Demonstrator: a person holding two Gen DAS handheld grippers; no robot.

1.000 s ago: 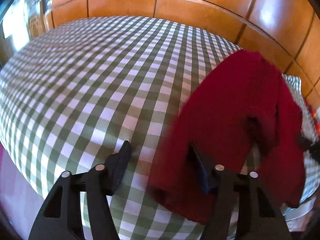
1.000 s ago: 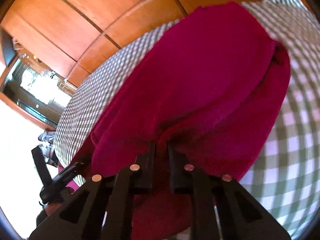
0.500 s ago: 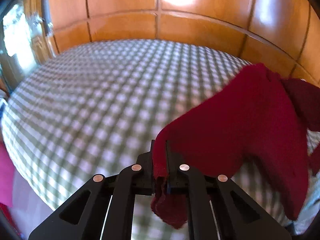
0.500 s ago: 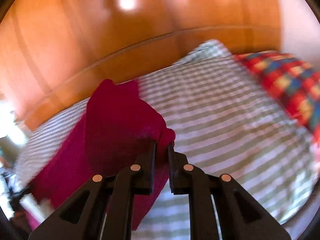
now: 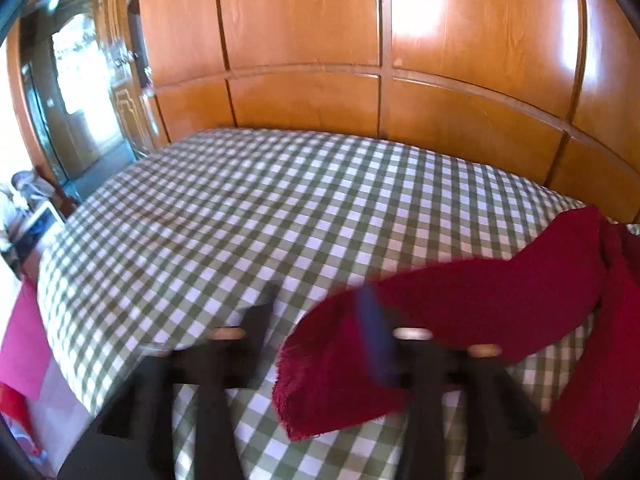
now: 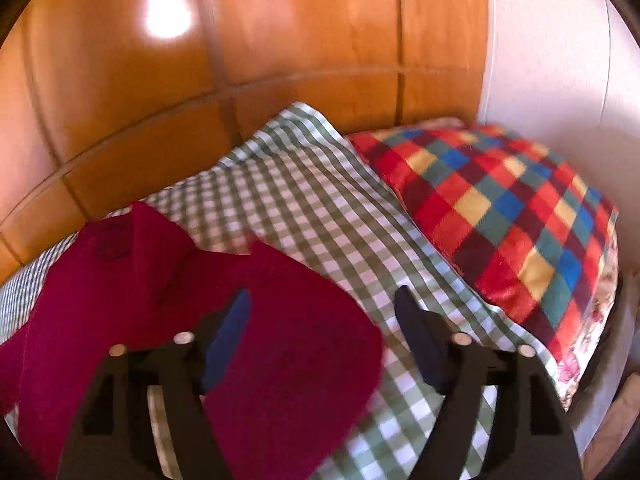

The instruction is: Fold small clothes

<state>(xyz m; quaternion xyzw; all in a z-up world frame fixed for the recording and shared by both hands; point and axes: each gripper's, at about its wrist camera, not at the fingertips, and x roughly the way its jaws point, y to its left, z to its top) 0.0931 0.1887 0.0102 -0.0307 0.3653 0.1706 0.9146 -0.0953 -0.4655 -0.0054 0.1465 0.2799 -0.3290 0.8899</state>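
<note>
Item: red garment (image 5: 500,312), lying on the bed (image 5: 248,216) over the green check cover, near the wooden headboard (image 5: 304,104).

Left hand-held gripper (image 5: 320,320): released. Half a second ago my jaws were clamped on a corner of the cloth; they have just been opening, and now they stand apart. The corner droops across the inner face of one finger and hangs loose; the pads do not press it.

Right hand-held gripper (image 6: 324,312): released. It too was pinching an edge half a second ago and has just been opening. The jaws are wide, and a rounded flap of the garment (image 6: 280,340) lies between them, resting against one finger, with nothing gripping it.

Change: the garment goes from held up by two corners to let go at both.

Meaning, as I judge it: I have carried it out and dropped it to spread on the cover. It is still rumpled, one flap turned over, so no fold is made yet. Next I would need to flatten it and take fresh hold for the first fold.

Also present: a multicoloured check pillow (image 6: 500,216) to the right, well clear of the garment.
</note>
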